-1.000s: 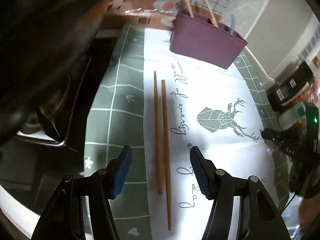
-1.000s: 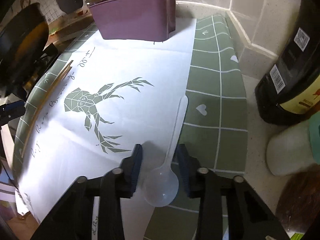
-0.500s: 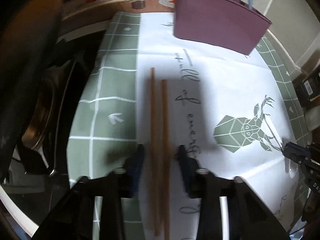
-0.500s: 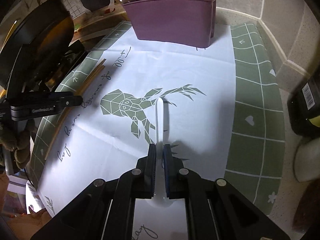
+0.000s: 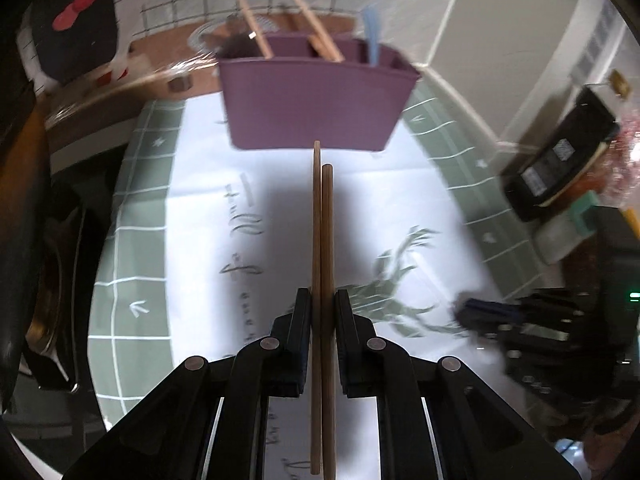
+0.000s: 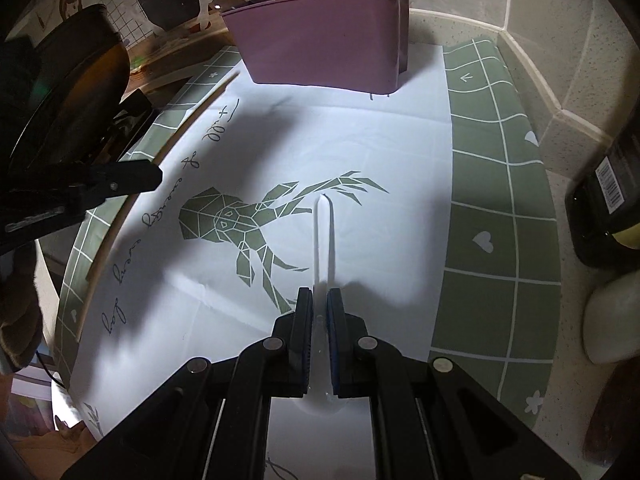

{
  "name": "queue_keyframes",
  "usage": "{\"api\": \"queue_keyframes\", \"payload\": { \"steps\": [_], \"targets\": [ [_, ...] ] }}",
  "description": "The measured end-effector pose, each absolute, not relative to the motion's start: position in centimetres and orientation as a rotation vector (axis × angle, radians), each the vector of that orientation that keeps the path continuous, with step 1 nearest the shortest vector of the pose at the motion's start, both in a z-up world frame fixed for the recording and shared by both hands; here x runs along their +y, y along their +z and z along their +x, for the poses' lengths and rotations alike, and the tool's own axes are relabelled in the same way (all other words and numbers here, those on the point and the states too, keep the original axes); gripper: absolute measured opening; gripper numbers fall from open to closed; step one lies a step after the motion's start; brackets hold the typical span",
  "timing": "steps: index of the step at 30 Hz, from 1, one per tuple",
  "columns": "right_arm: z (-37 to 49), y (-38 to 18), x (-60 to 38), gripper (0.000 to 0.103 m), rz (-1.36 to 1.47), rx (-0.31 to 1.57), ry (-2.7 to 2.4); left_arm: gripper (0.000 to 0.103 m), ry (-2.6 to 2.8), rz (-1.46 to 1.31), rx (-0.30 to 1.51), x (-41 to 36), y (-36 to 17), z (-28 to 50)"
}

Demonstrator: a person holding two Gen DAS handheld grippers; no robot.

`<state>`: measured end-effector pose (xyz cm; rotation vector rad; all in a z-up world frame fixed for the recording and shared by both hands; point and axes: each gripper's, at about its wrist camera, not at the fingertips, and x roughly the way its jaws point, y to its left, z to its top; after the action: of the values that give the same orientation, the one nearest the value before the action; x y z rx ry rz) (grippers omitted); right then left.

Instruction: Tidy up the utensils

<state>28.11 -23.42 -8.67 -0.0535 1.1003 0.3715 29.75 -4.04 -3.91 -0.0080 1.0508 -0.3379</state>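
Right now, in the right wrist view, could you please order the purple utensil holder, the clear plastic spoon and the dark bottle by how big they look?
1. purple utensil holder: largest.
2. and 3. dark bottle and clear plastic spoon: unsure. The frame edge cuts the bottle off, and the right gripper hides part of the nearer spoon.

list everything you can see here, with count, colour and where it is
chopsticks: 2, light wood, side by side between the left gripper's fingers
spoon: 1, translucent white, handle gripped by the right gripper
utensil holder: 1, purple, far end of the mat, with wooden sticks and a blue handle standing inside
mat: 1, green grid border, white centre with deer print, on the counter
dark bottle: 1, right edge, off the mat
pan: 1, dark, left of the mat
left gripper: 1, black, fingers closing on the chopsticks
right gripper: 1, black, shut on the spoon
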Motion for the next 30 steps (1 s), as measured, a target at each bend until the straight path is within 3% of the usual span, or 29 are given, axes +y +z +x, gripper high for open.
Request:
{"api": "queue_keyframes", "payload": {
  "steps": [15,26,30],
  "targets": [
    [29.8,-9.0,-22.9,0.007,-0.028,1.121,0.393,0.015,-0.419,-0.033,1.181,-5.8,-7.2,31.9],
    [29.6,-8.8,-23.3,0.008,-0.018,1.133,0.397,0.015,-0.409,0.144,1.272,-11.1,-9.2,37.0],
    [29.7,-8.0,-23.6,0.012,-0.031,1.119,0.393,0.007,-0.406,0.224,1.243,-12.5,-9.1,36.6]
  ]
}}
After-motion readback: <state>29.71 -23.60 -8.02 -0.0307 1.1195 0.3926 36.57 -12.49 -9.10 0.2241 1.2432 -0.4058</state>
